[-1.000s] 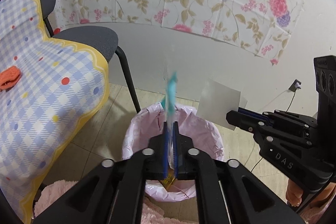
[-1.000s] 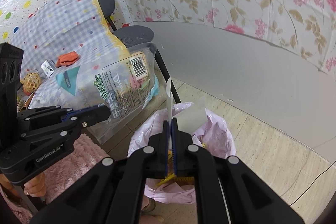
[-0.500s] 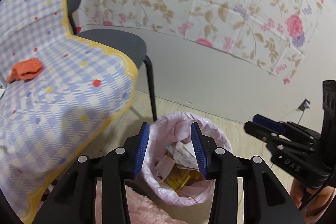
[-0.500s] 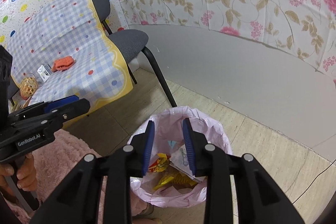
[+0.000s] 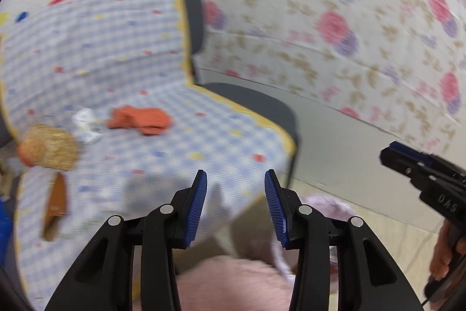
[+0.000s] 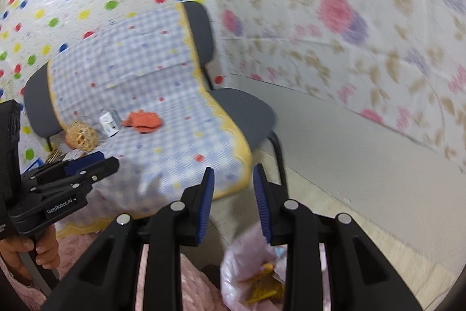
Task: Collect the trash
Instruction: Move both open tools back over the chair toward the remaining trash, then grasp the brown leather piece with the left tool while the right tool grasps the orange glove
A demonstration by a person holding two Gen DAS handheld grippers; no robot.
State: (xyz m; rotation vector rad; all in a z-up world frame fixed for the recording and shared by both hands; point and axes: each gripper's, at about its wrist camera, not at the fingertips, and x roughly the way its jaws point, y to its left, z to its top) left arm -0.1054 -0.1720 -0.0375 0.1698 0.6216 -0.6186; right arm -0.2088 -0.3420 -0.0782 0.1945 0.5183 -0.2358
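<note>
Both hand-held grippers, left (image 5: 236, 204) and right (image 6: 234, 201), now stand apart and empty; the wrapper and paper they pinched 1 second ago are gone into the pink bin (image 6: 247, 267) at 6 o'clock. Views have swung toward the orange scrap (image 6: 142, 121) at 10 o'clock on the checked cloth (image 6: 174, 147), likely next.

both tools (image 5: 236, 206) (image 6: 234, 204) released trash, jaws apart, swung toward chairs (image 6: 244, 110).
</note>
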